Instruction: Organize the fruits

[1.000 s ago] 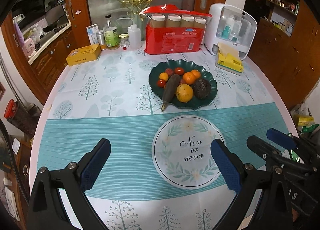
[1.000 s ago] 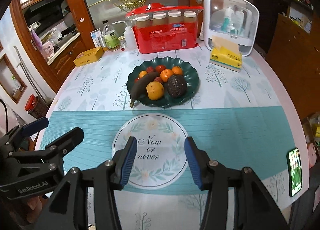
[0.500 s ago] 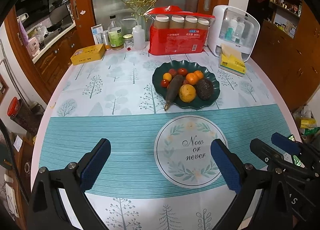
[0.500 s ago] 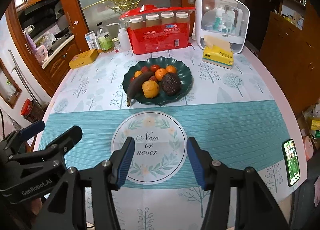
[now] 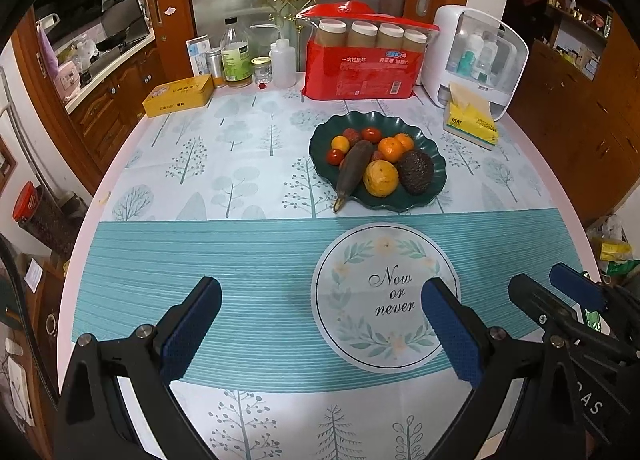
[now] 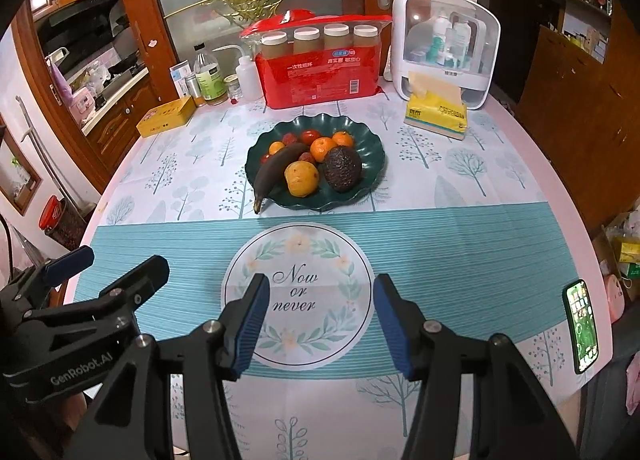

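A dark green scalloped plate (image 5: 434, 175) (image 6: 370, 155) sits past the round "Now or never" print, holding a blackened banana (image 5: 354, 169) (image 6: 276, 169), a yellow-orange fruit (image 5: 381, 178) (image 6: 302, 178), a dark rough avocado (image 5: 416, 171) (image 6: 342, 168), two mandarins (image 5: 390, 148) (image 6: 323, 148) and several small red and yellow fruits. My left gripper (image 5: 320, 296) hangs open and empty over the teal stripe, well short of the plate. My right gripper (image 6: 320, 292) is open over the print, nothing between its fingers. Each gripper shows at the edge of the other's view.
Along the far edge stand a red pack of paper cups (image 5: 362, 67), a white storage box (image 5: 476, 55), a yellow tissue pack (image 5: 474, 121), a yellow tin (image 5: 178, 95) and several bottles (image 5: 236, 55). A lit phone (image 6: 582, 326) lies at the table's right edge.
Both views tilted slightly, so the plate sits a little further up and away. The right jaws stand a touch wider than a second ago. Nothing on the table moved.
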The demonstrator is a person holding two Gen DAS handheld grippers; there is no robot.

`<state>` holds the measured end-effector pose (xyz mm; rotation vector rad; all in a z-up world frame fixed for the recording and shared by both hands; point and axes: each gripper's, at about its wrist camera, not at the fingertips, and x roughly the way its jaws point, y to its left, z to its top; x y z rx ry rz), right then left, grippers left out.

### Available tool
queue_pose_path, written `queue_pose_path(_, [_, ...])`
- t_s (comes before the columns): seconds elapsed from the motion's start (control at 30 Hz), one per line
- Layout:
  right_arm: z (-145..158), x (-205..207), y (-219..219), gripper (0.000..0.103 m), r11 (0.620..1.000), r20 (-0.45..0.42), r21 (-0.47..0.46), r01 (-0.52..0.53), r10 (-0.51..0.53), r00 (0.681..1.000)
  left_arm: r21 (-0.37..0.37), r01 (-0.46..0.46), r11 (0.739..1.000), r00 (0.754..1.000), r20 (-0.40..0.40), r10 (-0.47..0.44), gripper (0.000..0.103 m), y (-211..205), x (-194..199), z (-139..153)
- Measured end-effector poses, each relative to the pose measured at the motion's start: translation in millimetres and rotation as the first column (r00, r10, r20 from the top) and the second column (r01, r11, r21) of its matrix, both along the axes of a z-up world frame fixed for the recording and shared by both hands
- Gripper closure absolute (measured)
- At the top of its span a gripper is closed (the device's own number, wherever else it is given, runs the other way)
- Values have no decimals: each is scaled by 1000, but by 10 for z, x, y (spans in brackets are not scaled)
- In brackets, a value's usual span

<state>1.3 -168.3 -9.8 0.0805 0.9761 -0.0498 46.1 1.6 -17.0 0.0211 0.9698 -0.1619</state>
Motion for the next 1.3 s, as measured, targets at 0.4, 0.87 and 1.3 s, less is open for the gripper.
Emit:
queue_pose_path(0.4, [-27, 19, 4, 48, 1000, -11, 5, -2, 2, 1000, 8, 1, 1000, 1000, -20, -1, 3, 6, 10, -39])
queue_pose_path(0.87, [-75, 23, 12, 48, 1000, -20, 6, 0, 0, 1000, 10, 1, 1000, 999, -32, -1, 3, 43, 4, -108])
queue_pose_path(1.3, [-82, 26, 9, 48, 1000, -19, 5, 1, -1, 1000, 11, 1, 1000, 1000, -31, -1, 4, 45, 7, -114])
